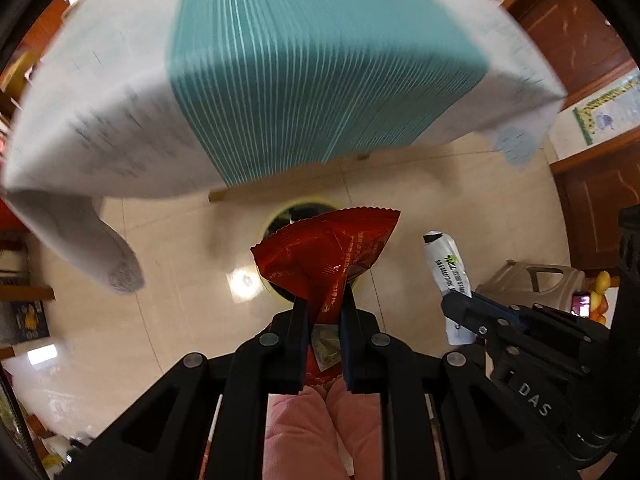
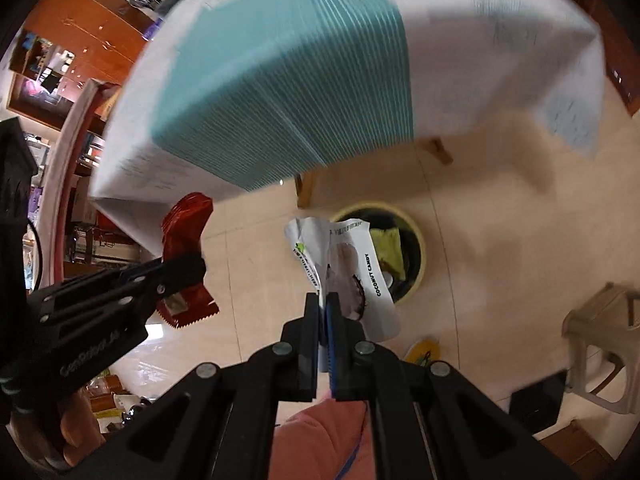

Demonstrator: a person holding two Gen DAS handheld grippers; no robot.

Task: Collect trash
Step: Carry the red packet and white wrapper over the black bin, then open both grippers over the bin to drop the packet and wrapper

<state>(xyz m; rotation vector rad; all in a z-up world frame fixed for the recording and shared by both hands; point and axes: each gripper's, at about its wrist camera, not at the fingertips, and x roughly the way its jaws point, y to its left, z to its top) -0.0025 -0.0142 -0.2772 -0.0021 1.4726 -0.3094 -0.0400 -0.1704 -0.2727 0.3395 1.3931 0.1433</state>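
My left gripper is shut on a crumpled red snack wrapper, held above a yellow-rimmed trash bin on the floor; the wrapper hides most of the bin in the left wrist view. My right gripper is shut on a white coconut candy wrapper, hanging over the left side of the same trash bin, which holds dark and yellow-green rubbish. In the right wrist view the left gripper and red wrapper show at left. The right gripper and white wrapper show at right in the left wrist view.
A table with a white cloth and a teal striped runner overhangs the tiled floor; its wooden legs stand beside the bin. A beige plastic stool sits at right. Wooden cabinets line the walls.
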